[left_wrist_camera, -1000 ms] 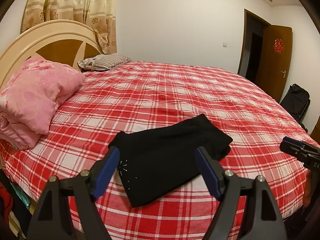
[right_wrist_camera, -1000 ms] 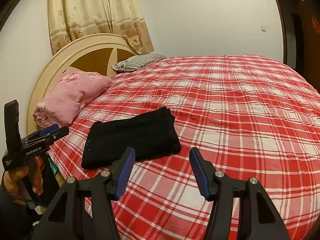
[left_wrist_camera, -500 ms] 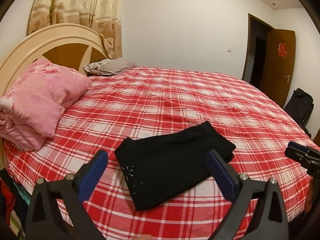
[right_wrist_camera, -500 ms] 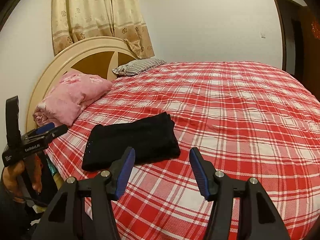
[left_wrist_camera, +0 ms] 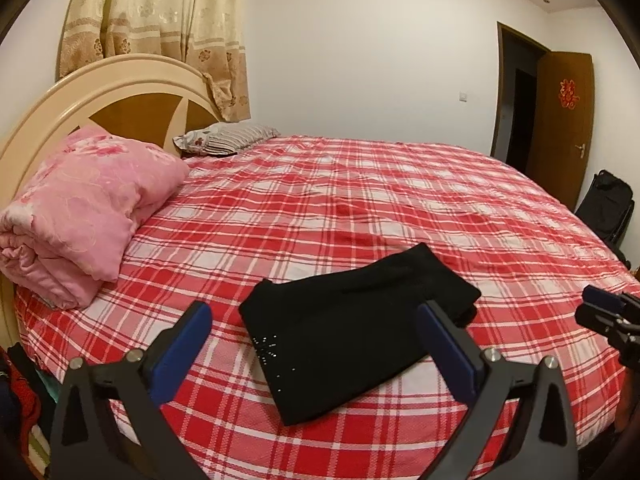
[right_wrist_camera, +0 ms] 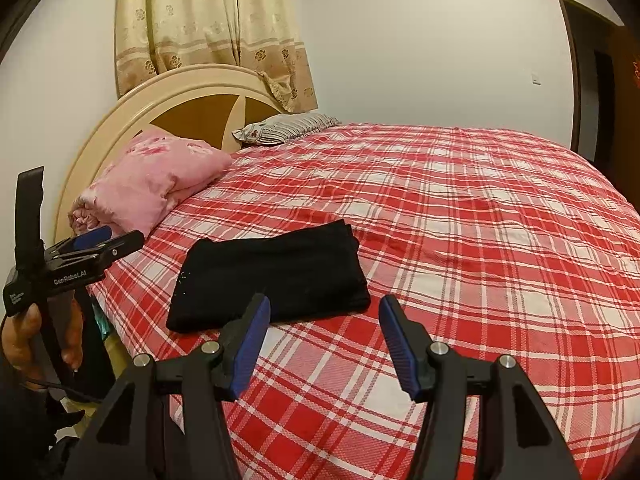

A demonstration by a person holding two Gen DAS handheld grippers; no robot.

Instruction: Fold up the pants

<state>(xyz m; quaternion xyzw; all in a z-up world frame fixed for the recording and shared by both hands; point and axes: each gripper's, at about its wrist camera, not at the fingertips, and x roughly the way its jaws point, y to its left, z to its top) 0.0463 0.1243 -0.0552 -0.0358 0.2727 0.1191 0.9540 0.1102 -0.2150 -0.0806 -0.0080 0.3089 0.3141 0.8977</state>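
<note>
Left wrist view showed the bed (left_wrist_camera: 360, 208), covered in a red and white check sheet, filling most of the frame, with a pink quilt (left_wrist_camera: 80, 216) bundled by the headboard (left_wrist_camera: 120, 100). On the near part of the bed the black pants (left_wrist_camera: 352, 328) lay as a compact folded rectangle, flat and square, a line of small sparkles at the near left corner. I judged the fold complete or nearly so; to finish it well, I would only press any lifted edge flat and leave the stack undisturbed, coming away upward, not dragging across it. My left gripper (left_wrist_camera: 316, 344) hung above the near edge of the pants, touching nothing, its blue fingers spread wide and gripping nothing. My right gripper (right_wrist_camera: 324, 336) was level and clear of the cloth, just beside the bundle's near right corner, fingers likewise parted and empty.
</note>
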